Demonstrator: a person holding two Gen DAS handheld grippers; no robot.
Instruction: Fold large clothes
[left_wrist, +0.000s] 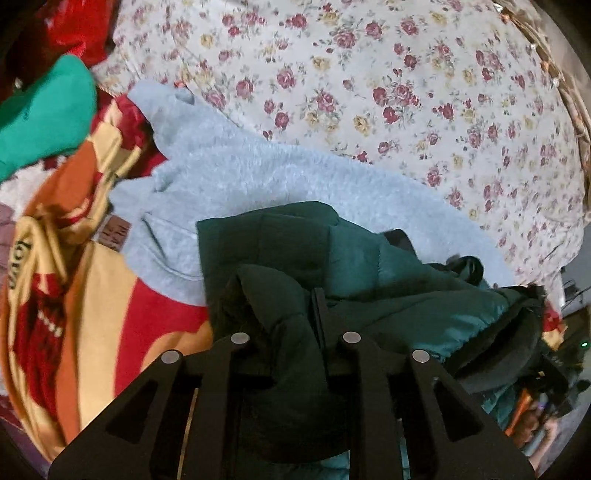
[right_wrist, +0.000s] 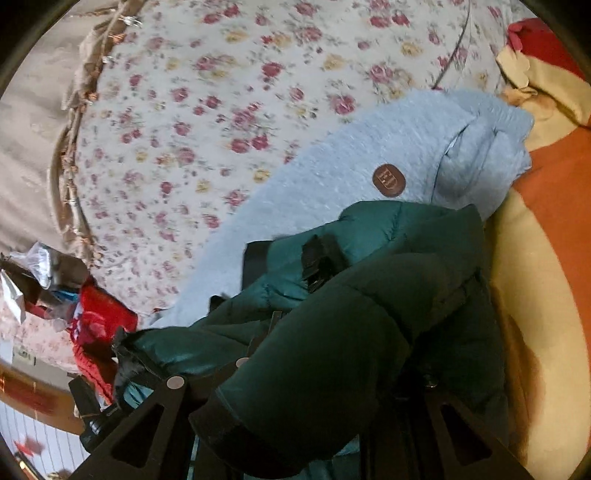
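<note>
In the left wrist view, a bright green cloth (left_wrist: 48, 110) lies at the far left edge, above a rumpled blanket of red, orange and cream patches (left_wrist: 85, 295). Next to the right comes a pale blue fleece garment (left_wrist: 258, 184), spread on a bed sheet printed with small red and yellow roses (left_wrist: 406, 92). The dark green quilted puffer jacket (left_wrist: 369, 273) lies bunched on top of the fleece, and a fold of it runs down between the two black fingers of the left tool (left_wrist: 286, 317), which is clamped on that fold. A braided rope trim (left_wrist: 576, 110) edges the sheet at the far right.

In the right wrist view, the rope trim (right_wrist: 74, 147) is at the left, then the rose sheet (right_wrist: 221, 110), with a red knitted item (right_wrist: 96, 332) at its lower left edge. The fleece (right_wrist: 332, 177) carries a brown oval patch (right_wrist: 389, 181). The jacket (right_wrist: 369, 314) drapes over the right tool (right_wrist: 295, 354), hiding most of its fingers; it appears closed on the jacket's fabric. The blanket (right_wrist: 535, 258) fills the right side.
</note>
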